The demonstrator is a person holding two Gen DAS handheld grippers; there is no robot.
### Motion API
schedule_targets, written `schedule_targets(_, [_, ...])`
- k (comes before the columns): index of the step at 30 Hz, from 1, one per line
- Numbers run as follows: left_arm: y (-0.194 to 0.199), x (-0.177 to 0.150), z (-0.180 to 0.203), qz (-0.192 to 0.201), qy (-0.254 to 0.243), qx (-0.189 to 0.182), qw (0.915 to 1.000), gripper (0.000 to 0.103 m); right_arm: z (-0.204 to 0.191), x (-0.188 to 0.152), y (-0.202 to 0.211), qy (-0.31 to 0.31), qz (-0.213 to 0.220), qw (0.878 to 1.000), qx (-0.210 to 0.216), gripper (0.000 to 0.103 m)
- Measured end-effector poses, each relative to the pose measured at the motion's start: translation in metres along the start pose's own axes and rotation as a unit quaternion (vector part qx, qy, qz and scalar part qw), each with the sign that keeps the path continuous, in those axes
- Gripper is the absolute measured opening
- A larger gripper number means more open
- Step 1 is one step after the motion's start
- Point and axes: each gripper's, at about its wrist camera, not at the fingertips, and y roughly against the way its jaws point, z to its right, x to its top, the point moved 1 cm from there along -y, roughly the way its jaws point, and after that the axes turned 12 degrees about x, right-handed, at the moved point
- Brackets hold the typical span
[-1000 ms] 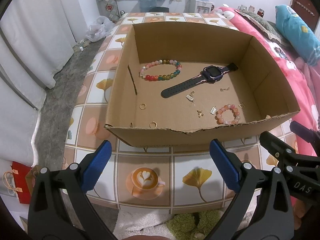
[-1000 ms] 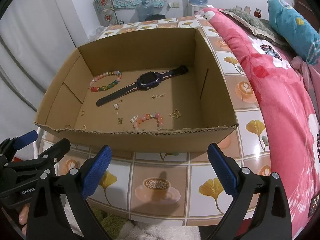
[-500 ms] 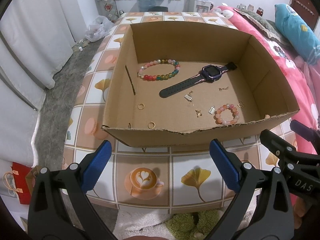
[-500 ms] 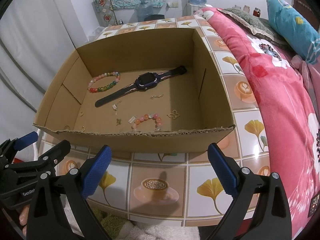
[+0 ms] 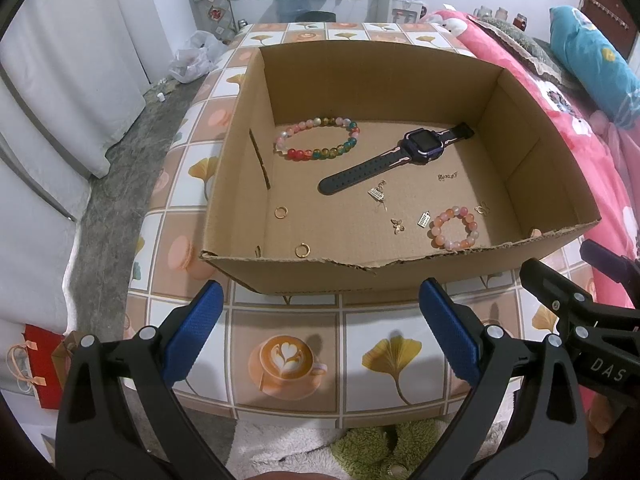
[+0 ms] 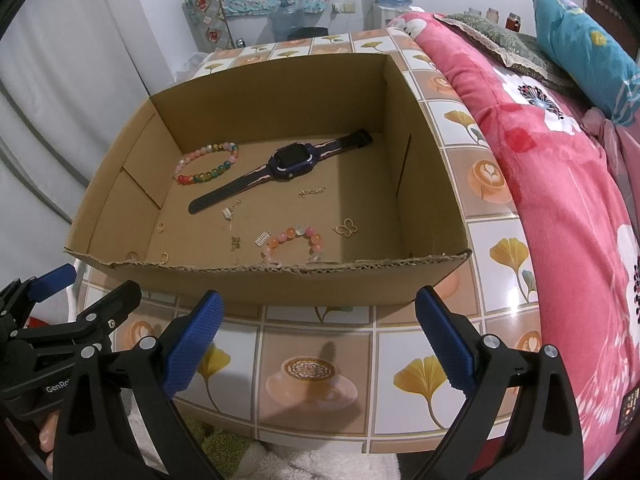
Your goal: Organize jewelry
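Both claws hang over the near edge of the tiled tabletop [image 5: 296,360], short of the open cardboard box [image 5: 400,276], and neither holds anything. The left claw [image 5: 320,332] has its blue pads wide apart; so does the right claw [image 6: 318,336], just beside it.

All the jewelry lies loose on the box floor. A long bead bracelet [image 5: 318,138] sits toward the back left, a dark watch [image 5: 404,156] runs slantwise across the middle, and a small pink bead bracelet [image 5: 454,228] rests near the front wall. Scattered between them are tiny charms [image 5: 398,225] and a few gold rings [image 5: 281,211] (one ring is nearly tucked against the front wall).

To my eye the sorting has not really begun; this looks like the approach before a first pick. The next move would mean lifting one claw over the ragged front wall and lowering it into the box. The bracelets or the watch look the easier grabs; the flat little charms would need the pads brought right down to the cardboard.
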Motion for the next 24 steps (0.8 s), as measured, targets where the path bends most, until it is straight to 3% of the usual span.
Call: schedule_targets(24, [-0.0022,0.0001,0.0005,-0.002,-0.001,0.000,1.0000,0.095,-0.0005,0.0001,-0.0036,-0.002,-0.003,1.000,0.000,0.094])
